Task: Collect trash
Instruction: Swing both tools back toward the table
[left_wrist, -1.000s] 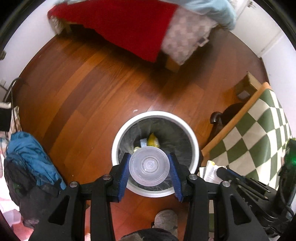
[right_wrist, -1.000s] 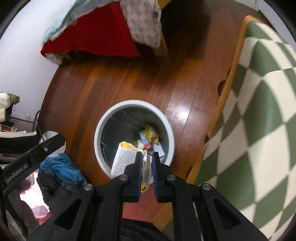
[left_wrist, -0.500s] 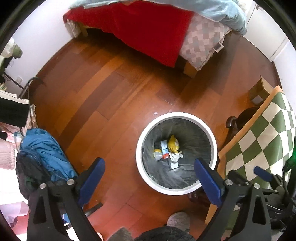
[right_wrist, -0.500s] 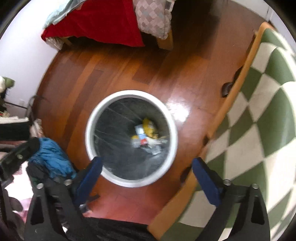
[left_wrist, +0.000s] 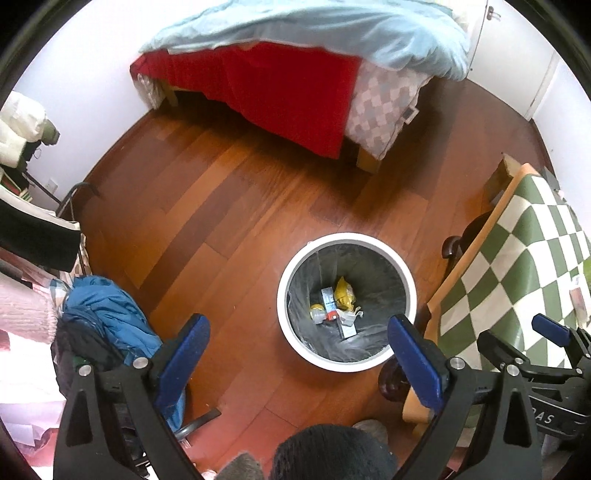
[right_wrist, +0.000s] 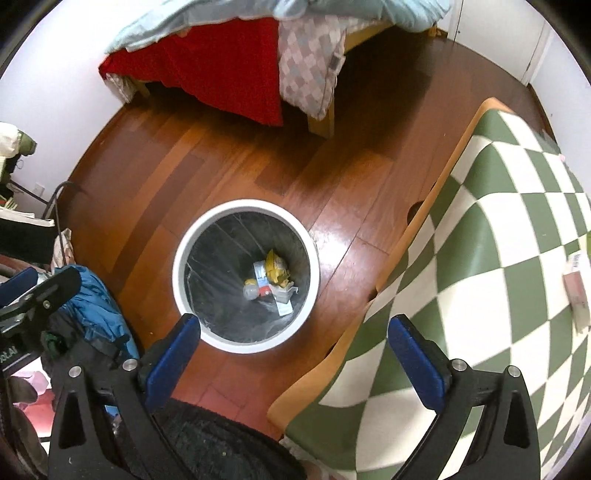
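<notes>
1. Both tools are held high above the floor with nothing between their fingers: the left gripper (left_wrist: 299, 354) and the right gripper (right_wrist: 293, 350) are each spread wide apart.
2. A bed (left_wrist: 295, 74) with red and pale blue covers is seen against the far wall, and a table (right_wrist: 498, 258) with a green-and-white checked cloth stands just beside the bin.
3. The white bin (left_wrist: 347, 306), lined with a dark bag, stands on the wooden floor (left_wrist: 221, 221).
4. The trash (right_wrist: 271, 278) (wrappers, a yellow packet, a small card) lies at the bottom of the bin.
5. A drop-off step is judged complete; the next move calls for another piece to be found, perhaps the pink-and-white item (right_wrist: 576, 291) on the table.
</notes>
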